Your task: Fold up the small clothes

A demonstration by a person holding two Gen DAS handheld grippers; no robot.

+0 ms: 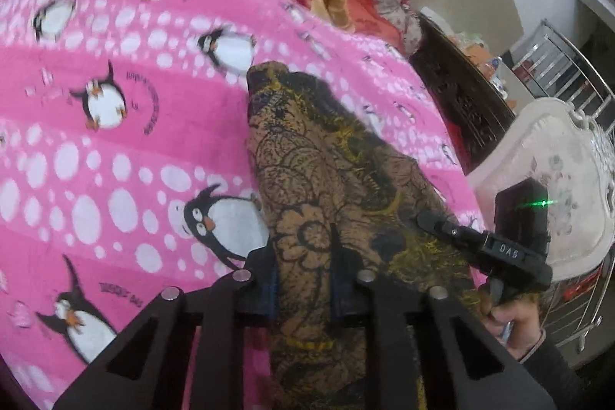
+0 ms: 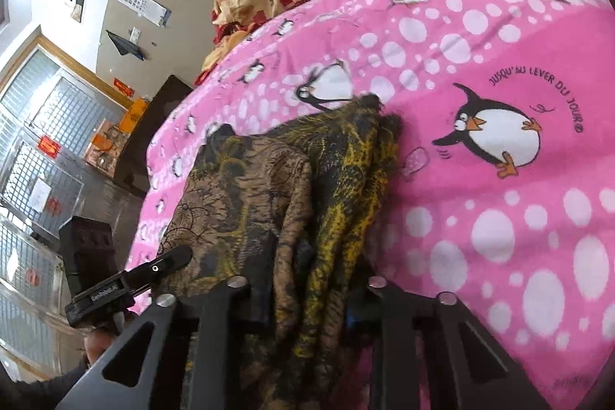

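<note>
A thin brown cloth printed with black and yellow flowers (image 1: 326, 187) lies bunched on the pink fleece penguin blanket (image 1: 115, 148), its near edge pinched at two places. The left gripper (image 1: 303, 279) is narrowed onto one gathered fold; the right gripper (image 2: 307, 291) is narrowed onto several layers. If lifted unevenly, a layer could be shed from the thicker bundle — the fabric looks slippery — or the blanket's nap could be snagged beneath it.
</note>
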